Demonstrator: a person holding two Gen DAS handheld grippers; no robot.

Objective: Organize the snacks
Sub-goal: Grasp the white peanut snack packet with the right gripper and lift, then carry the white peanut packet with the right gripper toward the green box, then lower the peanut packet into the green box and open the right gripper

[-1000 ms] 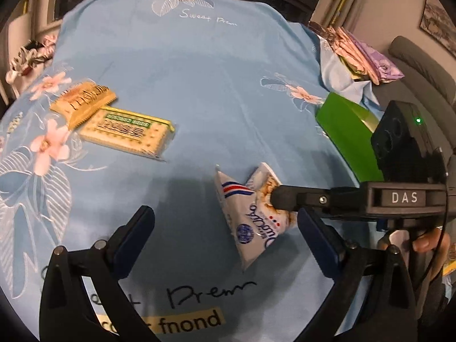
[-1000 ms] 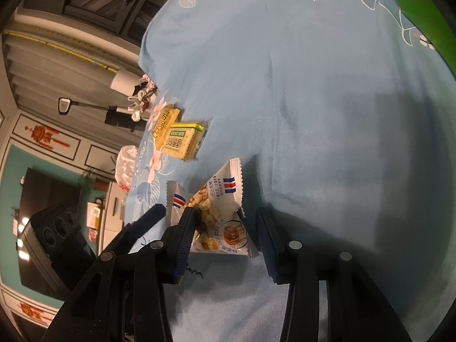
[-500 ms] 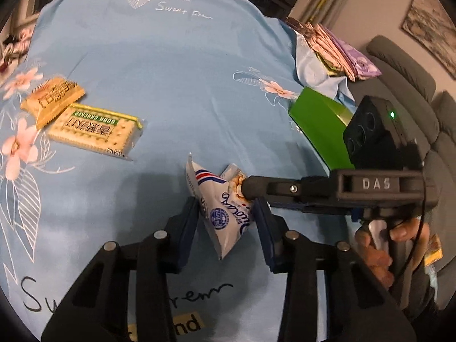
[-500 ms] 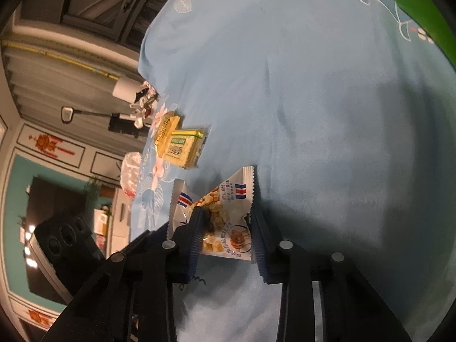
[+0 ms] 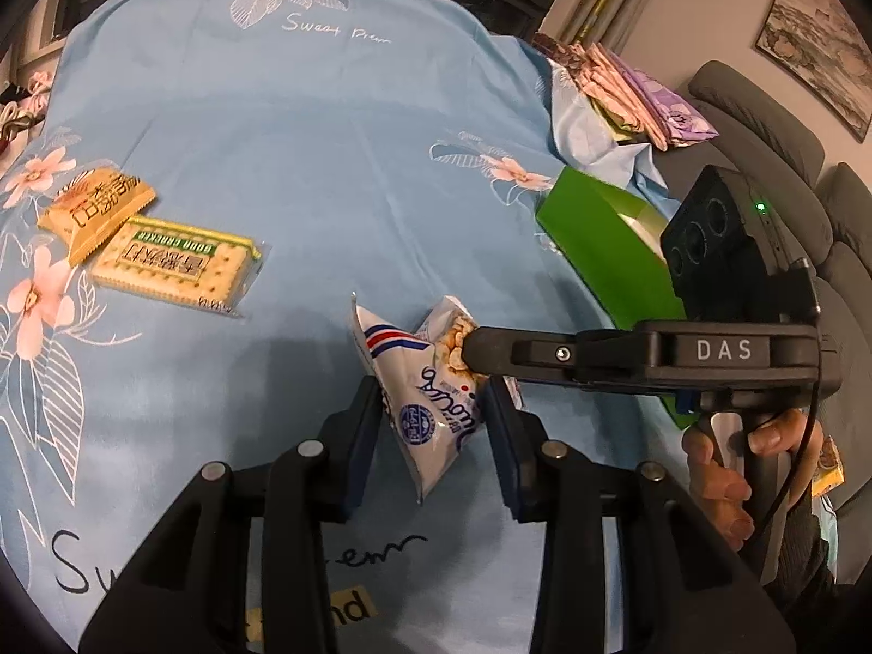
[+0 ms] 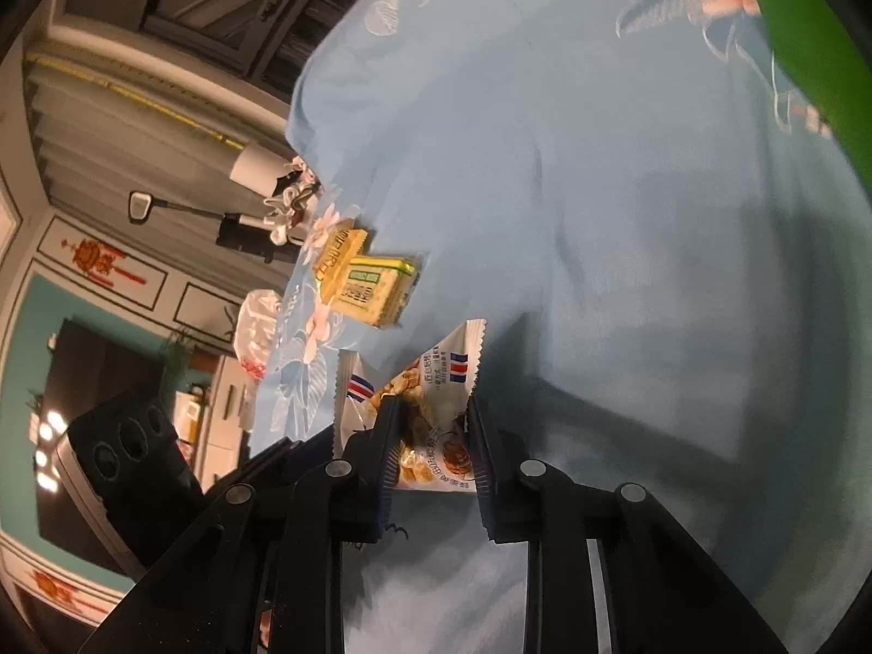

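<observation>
A: How is the snack packet (image 5: 430, 381) seen?

B: A white crumpled pouch with red-blue stripes and blue print, raised just above the blue floral cloth (image 5: 305, 125). It is pinched from both sides: the left gripper (image 5: 433, 409) and right gripper (image 6: 430, 436) have just been closing and are now clamped on it.

A: What is shown only by the left view?

B: The green box (image 5: 599, 250) and a hand (image 5: 730, 468). The cracker packs (image 6: 365, 283) are seen in both.
</observation>
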